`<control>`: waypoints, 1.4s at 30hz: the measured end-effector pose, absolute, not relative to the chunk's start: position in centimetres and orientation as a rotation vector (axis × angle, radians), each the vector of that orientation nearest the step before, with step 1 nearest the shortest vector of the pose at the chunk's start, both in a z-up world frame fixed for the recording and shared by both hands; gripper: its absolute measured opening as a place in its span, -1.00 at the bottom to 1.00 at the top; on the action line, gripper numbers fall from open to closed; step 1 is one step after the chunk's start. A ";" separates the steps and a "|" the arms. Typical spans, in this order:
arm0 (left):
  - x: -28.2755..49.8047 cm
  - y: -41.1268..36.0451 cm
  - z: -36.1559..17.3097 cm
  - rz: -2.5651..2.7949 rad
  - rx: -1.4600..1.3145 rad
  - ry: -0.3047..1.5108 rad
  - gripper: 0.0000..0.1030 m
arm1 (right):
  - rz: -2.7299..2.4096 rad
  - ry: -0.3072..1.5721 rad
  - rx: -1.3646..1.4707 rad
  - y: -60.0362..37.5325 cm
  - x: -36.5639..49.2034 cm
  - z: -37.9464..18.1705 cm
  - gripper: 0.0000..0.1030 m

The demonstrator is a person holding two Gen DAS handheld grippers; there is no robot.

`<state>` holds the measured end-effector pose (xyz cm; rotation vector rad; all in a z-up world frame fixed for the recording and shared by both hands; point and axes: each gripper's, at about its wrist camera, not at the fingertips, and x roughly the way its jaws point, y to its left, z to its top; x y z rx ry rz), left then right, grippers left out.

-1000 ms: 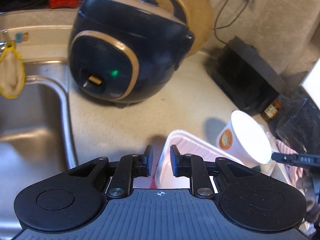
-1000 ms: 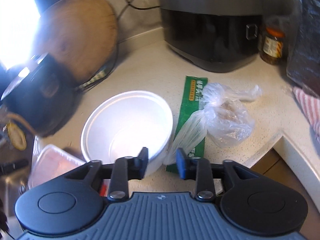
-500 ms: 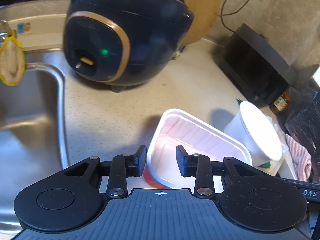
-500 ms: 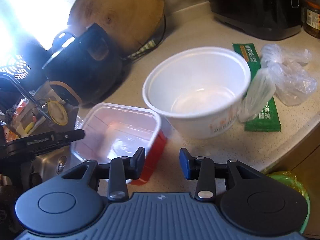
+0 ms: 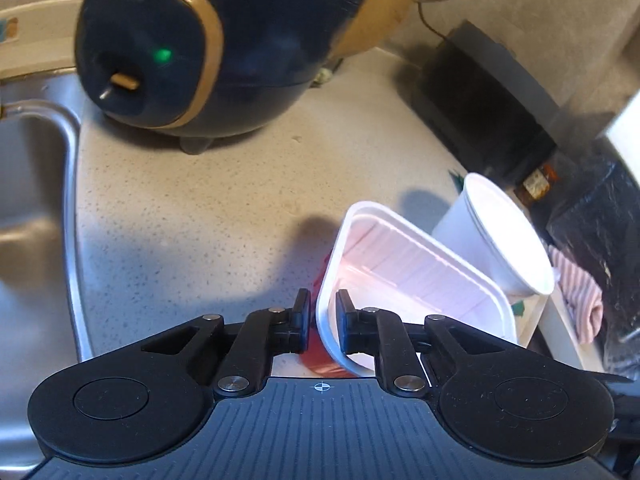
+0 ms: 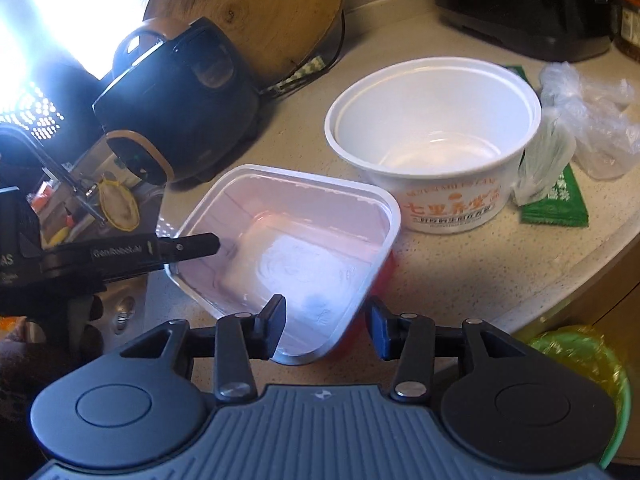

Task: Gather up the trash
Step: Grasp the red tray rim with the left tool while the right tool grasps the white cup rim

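Observation:
A clear rectangular plastic container (image 5: 412, 280) with a red base sits tilted on the speckled counter. My left gripper (image 5: 323, 312) is shut on its near rim, the thin wall pinched between the pads. In the right wrist view the left gripper's finger (image 6: 188, 246) lies over the left rim of the container (image 6: 288, 240). My right gripper (image 6: 326, 326) straddles the container's near corner; its jaws are opening and the pads do not press on it. Beyond stand a white paper bowl (image 6: 432, 136), crumpled plastic bags (image 6: 592, 128) and a green packet (image 6: 560, 204).
A dark blue rice cooker (image 5: 200, 48) stands behind, with a steel sink (image 5: 32, 200) to its left. A round wooden board (image 6: 248, 12) and a black appliance (image 5: 480, 112) line the wall. A green-lined bin (image 6: 580, 364) sits below the counter edge.
My left gripper widened, sank over the container's rim and closed on it. My right gripper swung left from the bowl to the container, and its jaws spread wider.

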<state>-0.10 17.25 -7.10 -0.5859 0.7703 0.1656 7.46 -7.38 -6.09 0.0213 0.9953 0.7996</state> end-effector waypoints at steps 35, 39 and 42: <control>-7.6 18.7 -3.5 0.410 -0.438 0.661 -0.74 | 0.639 0.914 0.090 -8.2 14.9 -3.4 -0.35; -8.2 19.1 -3.8 0.436 -0.446 0.669 -0.75 | 0.627 0.924 0.105 -6.9 15.3 -3.6 -0.34; -8.7 19.1 -3.8 0.451 -0.435 0.673 -0.75 | 0.577 0.943 0.177 -7.0 17.0 -3.9 -0.24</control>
